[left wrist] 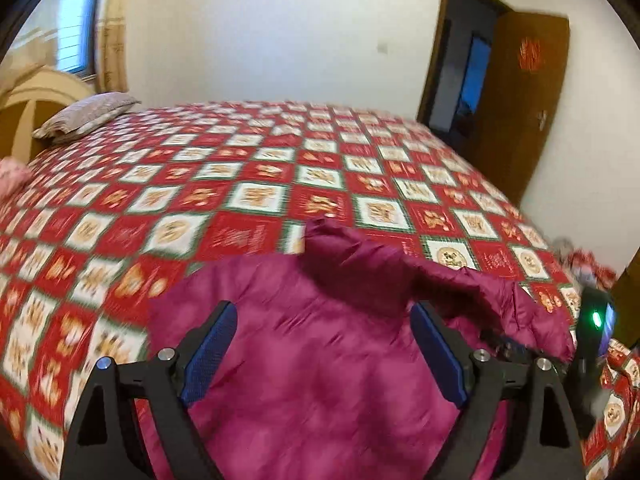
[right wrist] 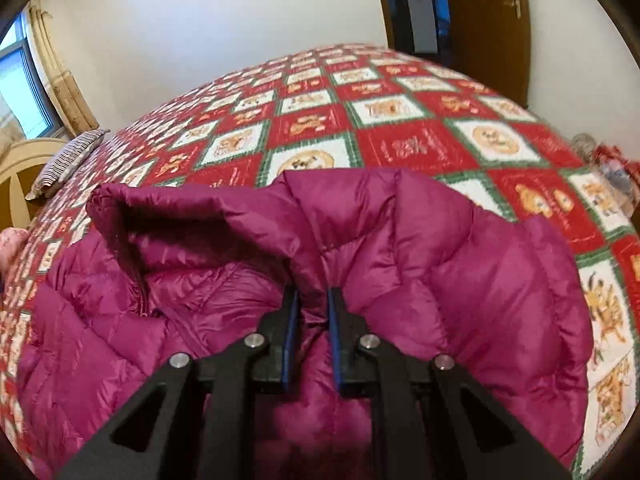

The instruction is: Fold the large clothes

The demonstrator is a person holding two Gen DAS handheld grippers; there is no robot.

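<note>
Fingers on my right gripper (right wrist: 313, 300) are pinched nearly together on a bunched fold of the magenta puffer jacket (right wrist: 360, 280), blue pads pressing fabric from both sides, approx mid-jacket just below the collar. Left gripper (left wrist: 323, 320) is spread wide, blue pads (left wrist: 210, 354) well apart, nothing between them that they press on; it hangs over the jacket's smooth near part w/ fabric filling the gap behind, not touching as far as I can tell. Left view is blurry. Jacket lies on the near edge of the bed, on a red, white & green checked bedspread (left wrist: 256, 184) w/ cartoon squares. Its collar stands up in a ridge at the far side, quilted panels puff out to the right, zipper edge shows at left in the right view. Pillow (left wrist: 86, 114) sits at the far left by a cream headboard (left wrist: 36, 96). Brown wooden door (left wrist: 520, 96) stands open at the back right, window (right wrist: 20, 88) w/ curtain far left.
</note>
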